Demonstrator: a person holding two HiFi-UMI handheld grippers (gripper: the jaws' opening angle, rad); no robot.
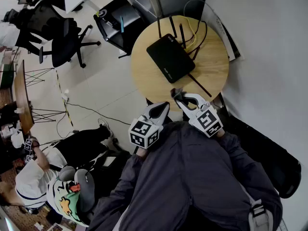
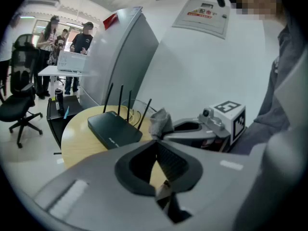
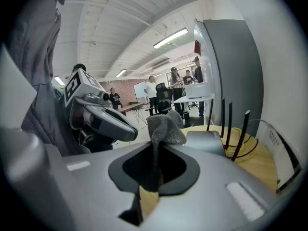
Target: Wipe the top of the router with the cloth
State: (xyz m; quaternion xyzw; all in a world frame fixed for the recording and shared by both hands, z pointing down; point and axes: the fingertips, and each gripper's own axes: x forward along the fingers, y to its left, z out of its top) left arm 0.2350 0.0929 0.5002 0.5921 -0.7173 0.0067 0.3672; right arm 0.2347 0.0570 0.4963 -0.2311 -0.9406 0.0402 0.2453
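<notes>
A black router (image 1: 170,57) with several upright antennas lies on the round wooden table (image 1: 211,69). My right gripper (image 1: 179,96) hovers over the table's near edge, just short of the router, shut on a small grey cloth (image 1: 176,94). In the right gripper view the cloth (image 3: 165,124) sticks up from the shut jaws, with the router (image 3: 208,140) just behind it. My left gripper (image 1: 164,106) hangs beside the table's near edge, left of the right one, shut and holding nothing. The left gripper view shows the router (image 2: 113,129), the cloth (image 2: 160,121) and the right gripper (image 2: 164,134).
Yellow and black cables (image 1: 196,30) trail from the router's back toward the wall. A black cart (image 1: 115,25) and an office chair (image 1: 65,42) stand on the floor to the left. A tall grey cabinet (image 2: 120,57) rises behind the table. People stand at desks far off.
</notes>
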